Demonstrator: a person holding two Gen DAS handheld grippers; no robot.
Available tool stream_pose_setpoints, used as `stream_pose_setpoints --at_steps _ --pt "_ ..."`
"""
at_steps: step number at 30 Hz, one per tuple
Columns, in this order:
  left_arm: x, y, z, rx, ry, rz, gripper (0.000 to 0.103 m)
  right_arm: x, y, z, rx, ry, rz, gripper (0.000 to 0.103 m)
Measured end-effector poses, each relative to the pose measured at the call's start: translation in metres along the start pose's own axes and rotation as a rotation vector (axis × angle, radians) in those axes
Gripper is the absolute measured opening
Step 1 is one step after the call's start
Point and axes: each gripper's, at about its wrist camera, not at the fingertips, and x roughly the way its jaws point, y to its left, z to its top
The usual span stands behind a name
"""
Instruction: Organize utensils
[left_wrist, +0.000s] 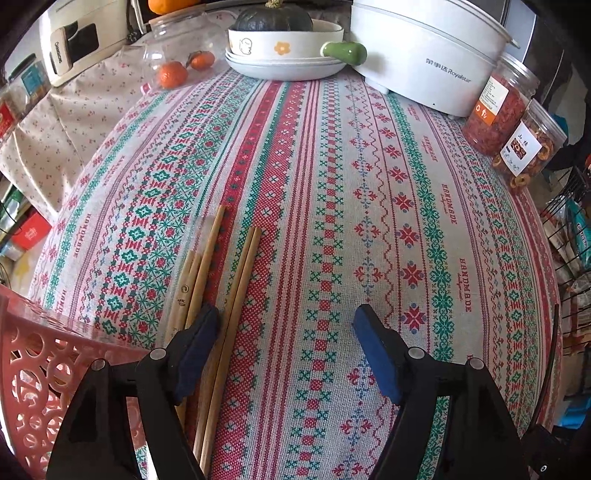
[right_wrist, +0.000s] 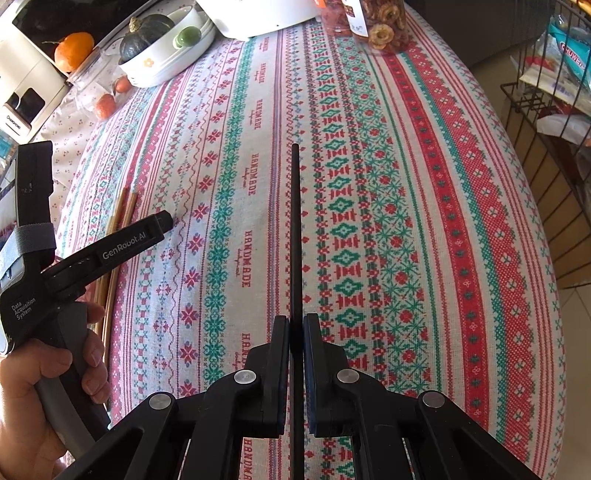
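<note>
the right gripper (right_wrist: 295, 325) is clamped on a thin black chopstick (right_wrist: 295, 221), its pads pressed to either side of the stick. the chopstick's long axis runs straight along the gripper's line, one end reaching away over the tablecloth (right_wrist: 406, 184) toward the far side of the table, the other passing back down between the fingers toward the camera.

the left gripper (left_wrist: 284, 332) has its jaws spread wide, with nothing pressed between the pads. the left pad sits over a bundle of wooden chopsticks (left_wrist: 236, 280) lying flat on the cloth. their long axes run near to far, leaning a little rightward at the far ends, roughly in line with the cloth's stripes. some sticks are paler with small printed marks that are too small to read. a red plastic basket (left_wrist: 40, 362) with cut-out circles sits at the near left corner, just beside the bundle.

in the right wrist view a hand (right_wrist: 40, 387) holds the left tool, which reads "GenRobot.AI" and "Data Acquisition System". the cloth repeats the word "HANDMADE" along its stripes.

farther off stand two clear jars of dried fruit (left_wrist: 517, 122) with labels, a white cooker (left_wrist: 432, 55) marked "Royalstar", a white bowl (left_wrist: 284, 44) holding a dark green squash (left_wrist: 273, 18), and tangerines (left_wrist: 171, 74).
</note>
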Motion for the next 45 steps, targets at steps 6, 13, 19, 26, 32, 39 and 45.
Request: stream_pose_setpoints --at_steps 6,13,19,26,32,39,45 --pt "-0.005 -0.002 0.0 0.025 0.013 -0.007 0.036 0.005 0.01 -0.002 -0.034 0.016 -0.005 0.005" --pt "-0.006 0.0 0.0 0.058 0.048 -0.003 0.011 0.006 0.014 -0.002 -0.054 0.017 -0.008 0.005" --pt "-0.008 -0.002 -0.004 0.078 0.074 -0.005 0.009 0.006 0.015 -0.001 -0.058 0.014 -0.013 0.005" --pt "-0.015 -0.001 -0.014 0.074 0.11 -0.036 0.009 0.003 0.017 -0.001 -0.063 0.004 -0.012 0.005" --pt "-0.025 0.001 -0.026 0.082 0.132 -0.066 0.009 0.0 0.025 -0.001 -0.075 -0.004 -0.007 0.005" --pt "-0.044 0.007 -0.037 0.101 0.13 -0.093 0.009 0.0 0.034 -0.001 -0.091 -0.008 -0.009 0.005" --pt "-0.057 0.013 -0.045 0.116 0.132 -0.125 0.009 0.0 0.041 -0.002 -0.102 -0.006 -0.011 0.005"
